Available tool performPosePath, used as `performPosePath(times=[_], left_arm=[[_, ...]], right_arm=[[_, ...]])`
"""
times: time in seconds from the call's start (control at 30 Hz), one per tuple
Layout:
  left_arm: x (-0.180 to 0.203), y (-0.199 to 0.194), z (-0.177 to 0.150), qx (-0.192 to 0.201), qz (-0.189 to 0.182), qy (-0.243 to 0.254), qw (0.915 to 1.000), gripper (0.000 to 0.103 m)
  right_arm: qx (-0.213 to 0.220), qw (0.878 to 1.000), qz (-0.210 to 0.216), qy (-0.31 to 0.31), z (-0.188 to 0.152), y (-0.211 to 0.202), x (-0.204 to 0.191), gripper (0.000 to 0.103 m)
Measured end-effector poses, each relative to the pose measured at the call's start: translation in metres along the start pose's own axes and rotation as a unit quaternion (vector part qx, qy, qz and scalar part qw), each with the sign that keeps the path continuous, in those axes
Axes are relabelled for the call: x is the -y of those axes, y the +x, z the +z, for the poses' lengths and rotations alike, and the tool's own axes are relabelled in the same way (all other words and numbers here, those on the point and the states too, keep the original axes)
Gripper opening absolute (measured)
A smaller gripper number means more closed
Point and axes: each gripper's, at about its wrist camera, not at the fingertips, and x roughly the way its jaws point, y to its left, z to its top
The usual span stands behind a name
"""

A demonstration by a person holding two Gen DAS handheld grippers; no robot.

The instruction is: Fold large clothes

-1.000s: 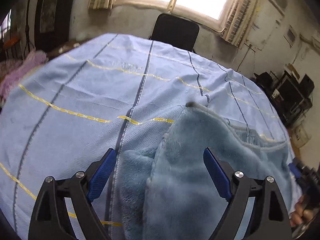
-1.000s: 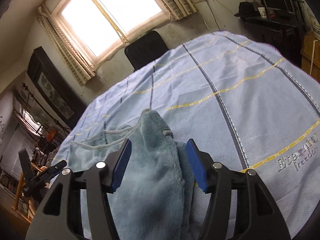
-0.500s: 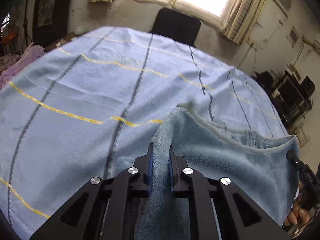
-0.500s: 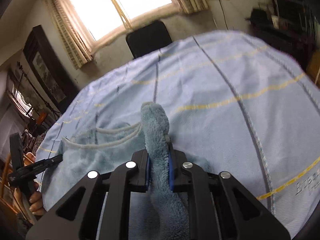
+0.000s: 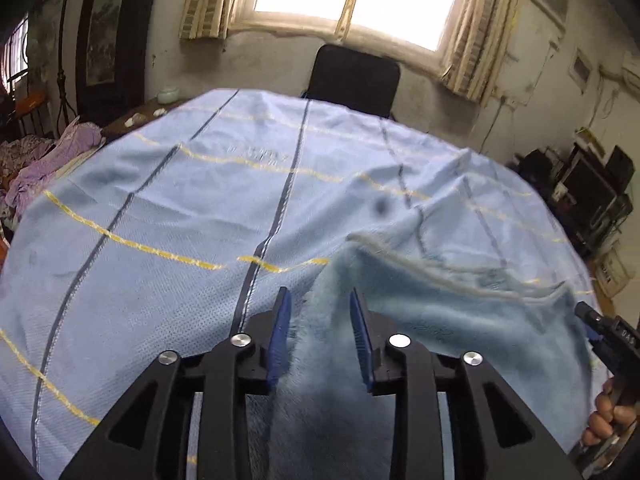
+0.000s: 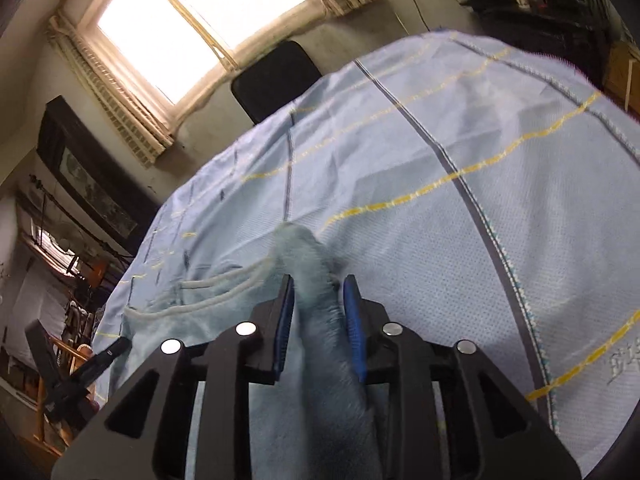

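A fluffy light-blue garment point(image 5: 460, 320) with a pale trimmed edge lies on a table covered by a blue cloth point(image 5: 160, 208) with yellow and dark stripes. My left gripper point(image 5: 320, 320) has its jaws partly apart, with a fold of the garment standing loosely between the blue pads. My right gripper point(image 6: 318, 308) is likewise partly open around the garment's other corner point(image 6: 304, 256). The right gripper also shows at the right edge of the left wrist view point(image 5: 604, 332). The left one shows in the right wrist view point(image 6: 96, 360).
A black chair point(image 5: 354, 76) stands behind the table under the window. Purple clothes point(image 5: 52, 160) lie at the far left. Dark shelves with equipment point(image 5: 588, 188) stand at the right. The striped cloth point(image 6: 480, 200) stretches beyond the garment.
Both grippers were open a second ago, shut on the garment's corners half a second ago, and now have their jaws apart again with the fabric loose between them.
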Motion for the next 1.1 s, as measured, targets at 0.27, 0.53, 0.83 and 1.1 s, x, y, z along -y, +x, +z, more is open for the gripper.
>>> performPosePath(times=[0.27, 0.53, 0.83, 1.1], left_arm=[[0.050, -0.035, -0.039, -0.029, -0.039, 0.060, 0.9970, 0.048], [0.088, -0.047, -0.086, -0.038, -0.006, 0.143, 0.9889, 0.060], [0.091, -0.010, -0.106, -0.045, 0.032, 0.176, 0.9829, 0.072], [0.100, -0.040, -0.086, -0.024, -0.010, 0.154, 0.9876, 0.070]], right_arm=[[-0.012, 0.997, 0.006, -0.076, -0.047, -0.053, -0.057, 0.059], [-0.035, 0.989, 0.039, -0.139, -0.107, -0.098, -0.090, 0.048], [-0.090, 0.991, 0.020, -0.096, -0.125, -0.057, -0.057, 0.040], [-0.045, 0.992, 0.057, -0.107, -0.123, -0.082, -0.069, 0.042]])
